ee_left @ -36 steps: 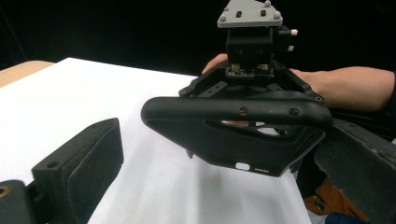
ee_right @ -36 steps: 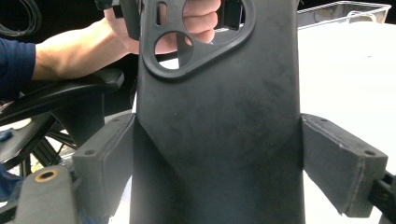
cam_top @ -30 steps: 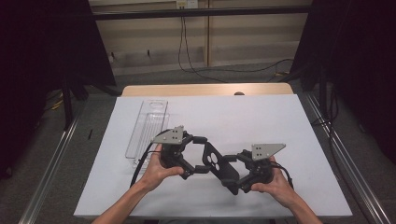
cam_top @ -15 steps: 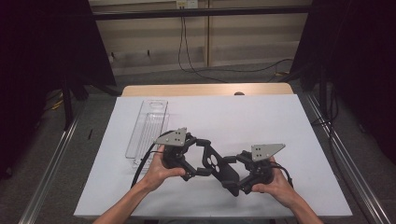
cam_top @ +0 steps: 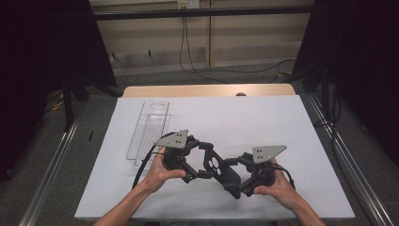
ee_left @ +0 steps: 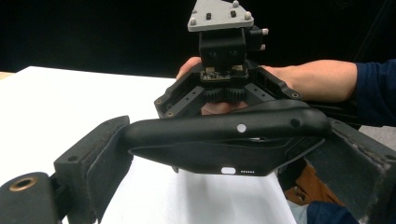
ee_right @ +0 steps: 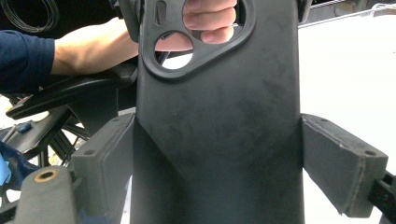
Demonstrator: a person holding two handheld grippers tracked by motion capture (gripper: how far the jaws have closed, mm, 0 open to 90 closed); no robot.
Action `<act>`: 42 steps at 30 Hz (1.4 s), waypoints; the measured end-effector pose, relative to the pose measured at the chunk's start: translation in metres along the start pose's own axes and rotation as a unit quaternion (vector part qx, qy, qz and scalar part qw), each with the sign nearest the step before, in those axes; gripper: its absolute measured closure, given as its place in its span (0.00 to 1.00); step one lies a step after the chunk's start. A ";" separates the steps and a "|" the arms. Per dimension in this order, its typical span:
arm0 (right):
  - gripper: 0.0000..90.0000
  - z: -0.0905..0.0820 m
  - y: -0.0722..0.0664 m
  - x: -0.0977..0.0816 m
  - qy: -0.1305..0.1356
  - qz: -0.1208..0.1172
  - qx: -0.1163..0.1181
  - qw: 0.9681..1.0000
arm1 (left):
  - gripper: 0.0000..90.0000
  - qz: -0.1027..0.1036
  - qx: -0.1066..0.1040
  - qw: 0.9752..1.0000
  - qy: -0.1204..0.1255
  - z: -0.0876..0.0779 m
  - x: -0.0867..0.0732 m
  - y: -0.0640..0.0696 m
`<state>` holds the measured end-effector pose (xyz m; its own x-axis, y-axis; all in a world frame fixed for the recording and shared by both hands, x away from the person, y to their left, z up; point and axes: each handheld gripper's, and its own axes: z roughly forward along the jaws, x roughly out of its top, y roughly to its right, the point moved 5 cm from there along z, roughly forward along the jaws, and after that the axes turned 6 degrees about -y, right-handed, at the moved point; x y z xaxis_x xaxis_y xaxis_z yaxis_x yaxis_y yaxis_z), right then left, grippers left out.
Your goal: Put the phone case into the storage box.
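Nearest the worktop's (cam_top: 291, 122) front edge, a person holds a claw in each hand, both gripping one black phone case (cam_top: 221, 169) between them, just above the white surface. The right claw (cam_top: 242, 181) pinches the case's sides near its lower end; the left claw (cam_top: 200, 162) clamps the end with the camera cut-out. Nothing has shifted in the last second, so this looks like a steady two-handed hold. Farther back left lies a clear tray (cam_top: 149, 129).

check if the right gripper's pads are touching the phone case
Touching. In the right gripper view the black phone case stands between the right gripper pads, its edges meeting both pads with no gap.
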<state>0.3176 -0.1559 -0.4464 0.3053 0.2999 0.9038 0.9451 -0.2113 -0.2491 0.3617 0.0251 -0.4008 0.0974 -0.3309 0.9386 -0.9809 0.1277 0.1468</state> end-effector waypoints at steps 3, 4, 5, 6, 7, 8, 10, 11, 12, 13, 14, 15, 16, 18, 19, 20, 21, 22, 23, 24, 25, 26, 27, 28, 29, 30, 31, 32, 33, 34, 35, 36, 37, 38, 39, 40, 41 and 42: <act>0.16 0.000 0.000 0.000 0.000 0.000 -0.001 1.000 | 0.10 0.000 -0.003 1.000 0.000 0.001 0.000 0.000; 0.16 0.000 0.000 0.000 0.000 -0.001 -0.001 1.000 | 0.10 0.000 -0.002 1.000 -0.001 0.001 0.000 0.000; 0.16 0.000 0.000 0.000 -0.002 0.000 -0.001 1.000 | 0.10 -0.001 -0.002 1.000 -0.001 0.001 0.000 0.000; 0.16 0.000 0.000 0.000 -0.002 -0.001 -0.002 1.000 | 0.10 -0.003 -0.004 1.000 0.001 0.001 0.000 0.000; 0.16 0.000 0.000 0.000 -0.002 -0.001 -0.002 1.000 | 0.10 -0.006 -0.004 1.000 0.004 0.001 0.000 0.000; 0.16 0.000 0.000 0.000 -0.001 -0.001 -0.001 1.000 | 0.10 -0.008 -0.004 1.000 0.006 0.001 0.001 0.000; 0.16 0.001 0.000 0.000 -0.001 -0.001 -0.001 1.000 | 0.11 -0.009 -0.004 1.000 0.008 0.002 0.001 0.001; 0.16 0.001 0.000 0.000 -0.001 0.000 0.001 1.000 | 0.11 -0.008 -0.001 1.000 0.006 0.002 0.001 0.001; 0.16 0.001 0.000 0.000 -0.001 0.000 0.001 1.000 | 0.11 -0.008 -0.004 1.000 0.006 0.002 0.001 0.001; 0.16 0.001 0.000 -0.001 -0.003 -0.002 0.001 1.000 | 0.11 -0.009 -0.005 1.000 0.007 0.002 0.001 0.001; 0.16 0.001 0.000 -0.001 -0.002 0.000 0.004 1.000 | 0.11 -0.008 -0.004 1.000 0.007 0.002 0.002 0.001; 0.16 0.001 0.000 -0.001 -0.002 0.000 0.004 1.000 | 0.11 -0.008 -0.004 1.000 0.007 0.002 0.002 0.001; 0.16 0.001 0.000 0.000 -0.002 -0.001 0.004 1.000 | 0.11 -0.008 -0.004 1.000 0.006 0.002 0.002 0.001; 0.16 0.002 -0.001 -0.001 -0.003 -0.003 0.003 1.000 | 0.13 -0.011 -0.006 1.000 0.007 0.001 0.002 0.001; 0.16 0.002 -0.001 -0.001 -0.003 -0.003 0.003 1.000 | 0.13 -0.011 -0.005 1.000 0.005 0.001 0.002 0.001; 0.16 0.002 -0.001 -0.001 -0.005 -0.004 0.002 1.000 | 0.13 -0.011 -0.005 1.000 0.003 0.001 0.002 0.001; 0.16 0.002 0.000 -0.001 -0.006 -0.005 0.001 1.000 | 0.13 -0.011 -0.005 1.000 0.003 0.001 0.001 0.001; 0.16 0.002 0.000 -0.001 -0.005 -0.004 0.001 1.000 | 0.13 -0.012 -0.008 1.000 0.003 0.001 0.001 0.001; 0.16 0.002 0.000 -0.001 -0.005 -0.004 0.000 1.000 | 0.14 -0.014 -0.007 1.000 0.002 0.001 0.001 0.001; 0.16 0.002 0.000 -0.001 -0.005 -0.004 0.000 1.000 | 0.14 -0.014 -0.007 1.000 0.001 0.001 0.002 0.001; 0.16 0.002 0.000 -0.001 -0.006 -0.004 0.000 1.000 | 0.14 -0.014 -0.006 1.000 0.001 0.001 0.002 0.001; 0.16 0.002 0.000 -0.001 -0.005 -0.004 0.001 1.000 | 0.14 -0.013 -0.006 1.000 0.001 0.001 0.002 0.001; 0.16 0.002 0.000 -0.001 -0.005 -0.004 0.001 1.000 | 0.14 -0.013 -0.006 1.000 0.000 0.001 0.002 0.001; 0.16 0.002 0.000 -0.001 -0.006 -0.004 0.001 1.000 | 0.14 -0.011 -0.006 1.000 -0.004 0.000 0.002 0.002; 0.16 0.002 0.000 -0.001 -0.006 -0.004 0.001 1.000 | 0.14 -0.011 -0.006 1.000 -0.004 0.000 0.002 0.002; 0.16 0.003 0.000 -0.001 -0.007 -0.004 0.002 1.000 | 0.15 -0.011 -0.004 1.000 -0.006 0.000 0.003 0.002; 0.16 0.003 0.000 -0.001 -0.007 -0.004 0.002 1.000 | 0.15 -0.011 -0.004 1.000 -0.006 0.000 0.003 0.002; 0.16 0.003 0.000 -0.001 -0.007 -0.005 0.001 1.000 | 0.15 -0.011 -0.003 1.000 -0.007 0.000 0.003 0.002; 0.16 0.003 0.000 -0.001 -0.006 -0.007 -0.002 1.000 | 0.15 -0.012 -0.002 1.000 -0.007 0.000 0.003 0.001; 0.16 0.003 0.000 -0.001 -0.006 -0.007 -0.002 1.000 | 0.15 -0.012 -0.001 1.000 -0.006 0.000 0.003 0.001; 0.16 0.003 0.000 -0.001 -0.005 -0.006 -0.003 1.000 | 0.15 -0.013 -0.001 1.000 -0.006 -0.001 0.004 0.001; 0.16 0.003 0.001 0.000 -0.003 -0.006 -0.003 1.000 | 0.15 -0.013 0.000 1.000 -0.004 0.000 0.004 0.001; 0.16 0.003 0.001 0.000 -0.003 -0.006 -0.003 1.000 | 0.15 -0.013 0.002 1.000 -0.006 0.000 0.004 0.001; 0.16 0.003 0.000 0.000 -0.002 -0.006 -0.005 1.000 | 0.15 -0.011 0.001 1.000 -0.006 -0.001 0.005 0.002; 0.16 0.004 0.000 0.000 -0.001 -0.007 -0.005 1.000 | 0.15 -0.011 0.001 1.000 -0.006 -0.001 0.005 0.002; 0.15 0.004 0.000 0.000 -0.002 -0.008 -0.006 1.000 | 0.15 -0.013 0.004 1.000 -0.006 -0.001 0.006 0.002; 0.15 0.004 0.000 0.000 -0.002 -0.008 -0.006 1.000 | 0.15 -0.013 0.004 1.000 -0.006 -0.001 0.006 0.002; 0.15 0.004 0.000 0.001 -0.001 -0.008 -0.006 1.000 | 0.15 -0.014 0.005 1.000 -0.005 -0.001 0.007 0.003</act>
<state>0.3184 -0.1521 -0.4474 0.2910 0.3060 0.9065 0.9483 -0.2176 -0.2309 0.3599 0.0237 -0.3938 0.1231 -0.3443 0.9308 -0.9794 0.1091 0.1698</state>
